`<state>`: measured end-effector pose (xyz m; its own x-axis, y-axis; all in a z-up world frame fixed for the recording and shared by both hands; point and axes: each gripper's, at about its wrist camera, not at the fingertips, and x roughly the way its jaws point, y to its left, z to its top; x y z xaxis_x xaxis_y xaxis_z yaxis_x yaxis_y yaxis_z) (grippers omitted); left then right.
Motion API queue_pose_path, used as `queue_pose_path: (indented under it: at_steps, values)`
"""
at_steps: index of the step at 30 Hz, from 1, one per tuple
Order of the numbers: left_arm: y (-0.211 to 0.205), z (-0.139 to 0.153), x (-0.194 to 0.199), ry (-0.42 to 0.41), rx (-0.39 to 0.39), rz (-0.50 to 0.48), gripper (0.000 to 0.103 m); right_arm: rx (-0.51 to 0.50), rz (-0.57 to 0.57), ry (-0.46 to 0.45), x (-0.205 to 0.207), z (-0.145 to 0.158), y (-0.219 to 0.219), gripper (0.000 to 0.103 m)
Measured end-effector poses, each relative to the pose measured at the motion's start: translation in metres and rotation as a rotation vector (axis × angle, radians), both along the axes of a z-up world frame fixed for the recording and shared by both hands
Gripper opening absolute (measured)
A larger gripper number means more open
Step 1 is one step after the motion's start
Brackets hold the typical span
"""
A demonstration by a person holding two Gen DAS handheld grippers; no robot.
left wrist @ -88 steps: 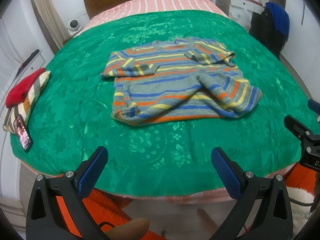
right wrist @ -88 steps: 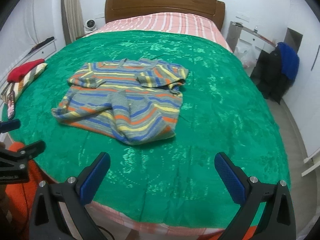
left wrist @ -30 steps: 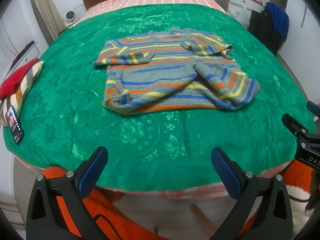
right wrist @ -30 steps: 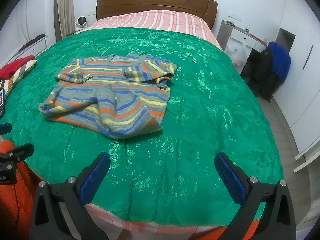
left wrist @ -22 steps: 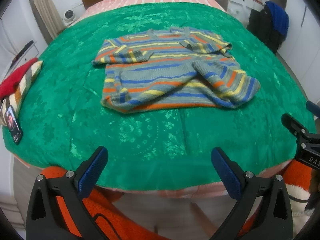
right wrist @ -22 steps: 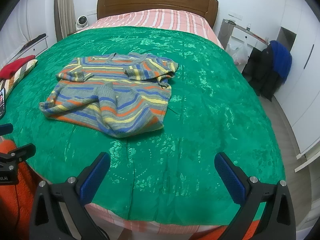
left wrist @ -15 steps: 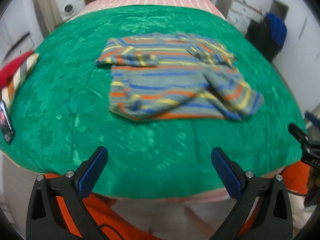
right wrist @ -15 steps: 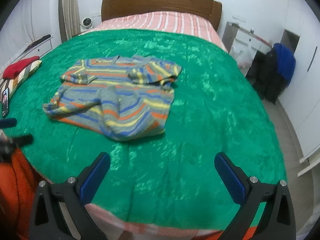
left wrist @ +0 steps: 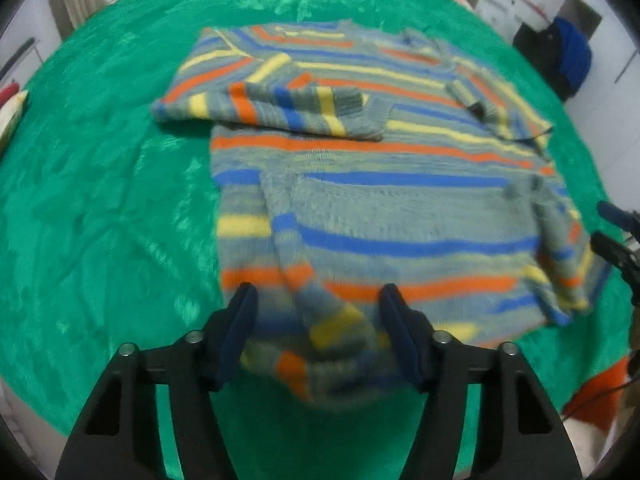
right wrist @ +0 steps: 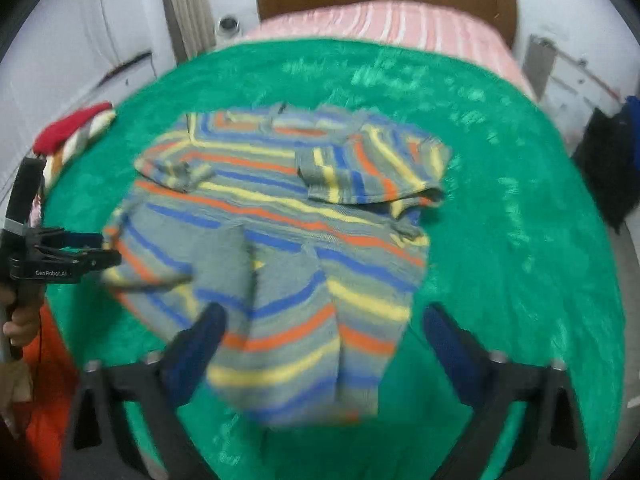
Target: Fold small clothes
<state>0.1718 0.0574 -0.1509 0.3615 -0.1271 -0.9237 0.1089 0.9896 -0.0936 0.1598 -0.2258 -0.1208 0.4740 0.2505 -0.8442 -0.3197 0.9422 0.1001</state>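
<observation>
The grey knitted sweater with orange, blue and yellow stripes (left wrist: 380,184) lies flat on the green bedspread (left wrist: 100,200), sleeves tucked in; its hem bunches at 6 o'clock between both spread hand-held grippers, left (left wrist: 320,332) and right (right wrist: 320,344). Pinch each hem corner evenly, then lift together toward 12 o'clock
</observation>
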Motion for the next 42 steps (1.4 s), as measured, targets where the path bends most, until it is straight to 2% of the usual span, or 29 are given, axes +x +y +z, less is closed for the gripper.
queue_pose_path:
  at_steps: [1, 2, 3, 4, 5, 6, 9, 12, 15, 17, 18, 19, 20, 21, 22, 23, 24, 25, 27, 29, 31, 32, 33, 34, 36, 39, 40, 42]
  values:
    - [-0.004, -0.001, 0.001, -0.010, 0.011, -0.014, 0.044, 0.008, 0.030, 0.055, 0.008, -0.009, 0.004, 0.062]
    - [-0.008, -0.001, 0.001, -0.023, 0.016, -0.029, 0.012, 0.030, 0.068, 0.129, 0.015, -0.021, 0.008, 0.051]
    - [-0.010, 0.001, -0.002, -0.036, 0.021, -0.042, 0.007, 0.037, 0.093, 0.182, 0.018, -0.031, 0.012, 0.026]
    - [-0.008, 0.006, -0.006, -0.051, 0.017, -0.043, 0.006, 0.003, 0.103, 0.198, 0.018, -0.037, 0.015, 0.011]
    - [-0.003, 0.012, -0.011, -0.075, 0.002, -0.046, 0.005, -0.038, 0.107, 0.171, 0.014, -0.036, 0.016, 0.007]
    - [0.006, 0.024, -0.021, -0.113, -0.025, -0.050, 0.005, -0.035, 0.118, 0.143, 0.007, -0.028, 0.014, 0.004]
    - [0.034, 0.057, -0.066, -0.214, -0.097, -0.095, 0.004, 0.089, 0.195, 0.034, -0.041, 0.014, -0.002, 0.004]
    - [0.057, 0.071, -0.120, -0.266, -0.090, -0.171, 0.004, 0.104, 0.299, -0.043, -0.111, 0.046, -0.019, 0.005]
    - [0.073, 0.051, -0.157, -0.170, -0.043, -0.201, 0.009, 0.025, 0.330, -0.051, -0.160, 0.039, -0.027, 0.005]
    - [0.081, 0.033, -0.171, -0.100, 0.031, -0.185, 0.010, -0.031, 0.288, -0.015, -0.178, 0.019, -0.037, 0.008]
    - [0.089, 0.025, -0.177, -0.068, 0.062, -0.161, 0.010, -0.052, 0.252, 0.021, -0.183, 0.005, -0.045, 0.015]
    - [0.093, 0.022, -0.177, -0.056, 0.050, -0.138, 0.010, -0.055, 0.223, 0.056, -0.185, -0.005, -0.051, 0.027]
    - [0.101, 0.022, -0.178, -0.050, 0.013, -0.109, 0.013, -0.048, 0.179, 0.095, -0.185, -0.015, -0.062, 0.034]
    - [0.113, 0.026, -0.177, -0.050, -0.061, -0.059, 0.016, -0.035, 0.137, 0.118, -0.181, -0.021, -0.072, 0.047]
    - [0.119, 0.029, -0.177, -0.056, -0.113, -0.023, 0.029, 0.001, 0.082, 0.130, -0.180, -0.023, -0.083, 0.052]
    - [0.125, 0.031, -0.175, -0.066, -0.157, 0.015, 0.049, 0.056, 0.029, 0.137, -0.178, -0.022, -0.095, 0.053]
    - [0.126, 0.031, -0.168, -0.078, -0.186, 0.055, 0.057, 0.121, -0.015, 0.148, -0.176, -0.021, -0.105, 0.054]
    - [0.123, 0.026, -0.161, -0.078, -0.182, 0.080, 0.066, 0.197, -0.056, 0.161, -0.174, -0.020, -0.114, 0.055]
    - [0.105, 0.010, -0.150, -0.033, -0.117, 0.089, 0.067, 0.337, -0.113, 0.192, -0.171, -0.024, -0.125, 0.056]
    - [0.079, -0.010, -0.138, 0.020, -0.031, 0.041, 0.063, 0.402, -0.104, 0.250, -0.167, -0.035, -0.117, 0.056]
    - [0.047, -0.029, -0.132, 0.067, 0.025, -0.051, 0.058, 0.407, -0.036, 0.298, -0.164, -0.049, -0.096, 0.056]
    - [0.039, -0.035, -0.131, 0.080, 0.038, -0.073, 0.044, 0.399, 0.002, 0.312, -0.162, -0.055, -0.084, 0.054]
    - [0.028, -0.040, -0.131, 0.086, 0.060, -0.093, 0.029, 0.388, 0.037, 0.318, -0.159, -0.060, -0.072, 0.035]
    - [0.022, -0.042, -0.131, 0.095, 0.065, -0.110, 0.005, 0.373, 0.062, 0.320, -0.159, -0.062, -0.061, 0.005]
    - [0.020, -0.037, -0.134, 0.091, 0.079, -0.114, 0.003, 0.360, 0.070, 0.334, -0.157, -0.061, -0.051, 0.005]
    - [0.037, -0.021, -0.148, 0.067, 0.081, -0.087, 0.002, 0.327, 0.093, 0.319, -0.169, -0.034, -0.052, 0.005]
    - [0.042, -0.019, -0.151, 0.067, 0.081, -0.078, 0.002, 0.291, 0.085, 0.306, -0.177, -0.022, -0.057, 0.005]
    - [0.046, -0.024, -0.153, 0.077, 0.088, -0.075, 0.002, 0.273, 0.047, 0.303, -0.177, -0.021, -0.062, 0.005]
